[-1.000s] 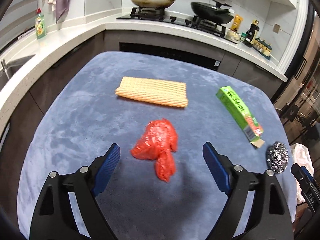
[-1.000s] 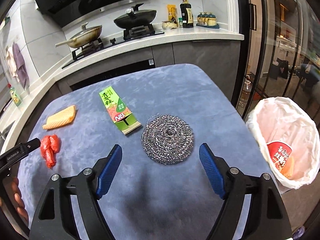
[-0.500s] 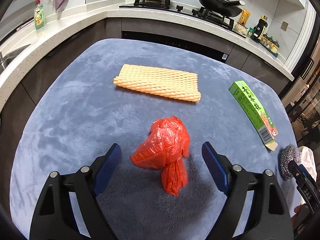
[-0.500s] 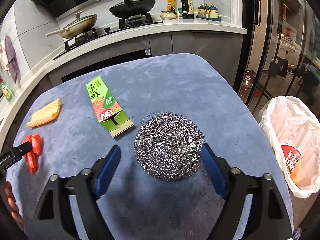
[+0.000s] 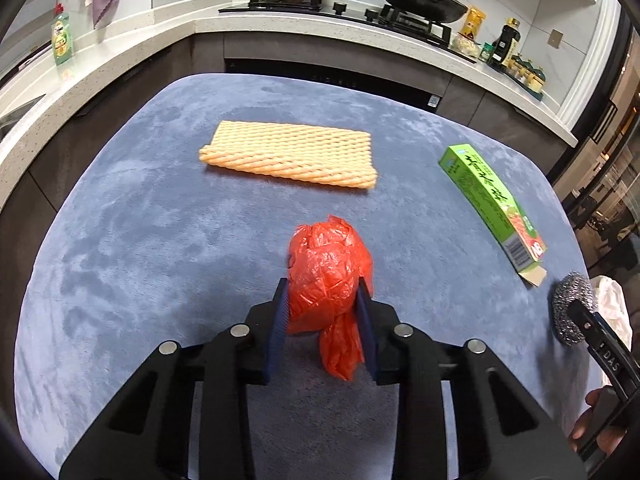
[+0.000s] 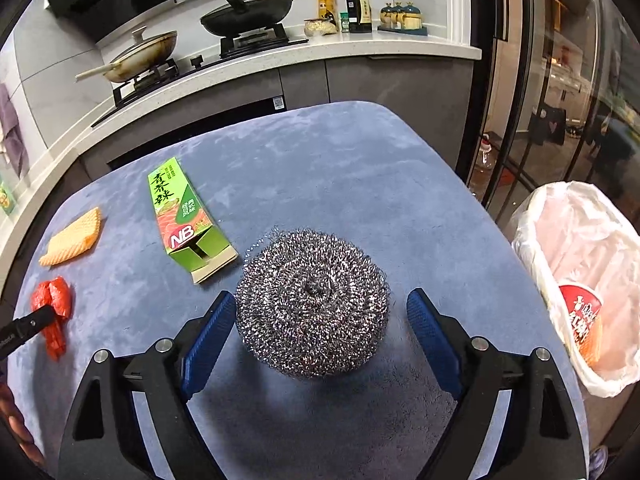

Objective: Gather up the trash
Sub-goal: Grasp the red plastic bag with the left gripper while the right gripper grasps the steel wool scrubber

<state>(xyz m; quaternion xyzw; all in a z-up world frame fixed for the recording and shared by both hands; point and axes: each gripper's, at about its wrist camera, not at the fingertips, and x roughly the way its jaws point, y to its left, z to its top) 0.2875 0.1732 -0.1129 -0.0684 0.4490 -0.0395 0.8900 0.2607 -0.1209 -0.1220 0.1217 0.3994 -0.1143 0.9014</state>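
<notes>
A crumpled red plastic bag [image 5: 326, 264] lies on the blue-covered table [image 5: 120, 240]. My left gripper [image 5: 322, 284] is closing on it, and both blue pads press its sides. The bag [image 6: 52, 300] also shows at the far left of the right wrist view. A round steel wool scourer [image 6: 312, 304] sits between the jaws of my right gripper [image 6: 322, 296]. Those jaws are opening wide, and the right pad stands clear of the scourer. A green carton [image 5: 492, 200] and a folded orange foam net [image 5: 292, 154] lie further back on the table.
A bin lined with a white bag [image 6: 576, 216] stands off the table's right edge, with a red-printed cup inside. Behind the table runs a counter with a hob, two pans [image 6: 248, 16] and bottles. A person's hand [image 5: 592, 428] holds the right gripper.
My left gripper's jaws went from wide apart to pressed on the red bag. My right gripper came forward and down, so the scourer now sits between its open jaws.
</notes>
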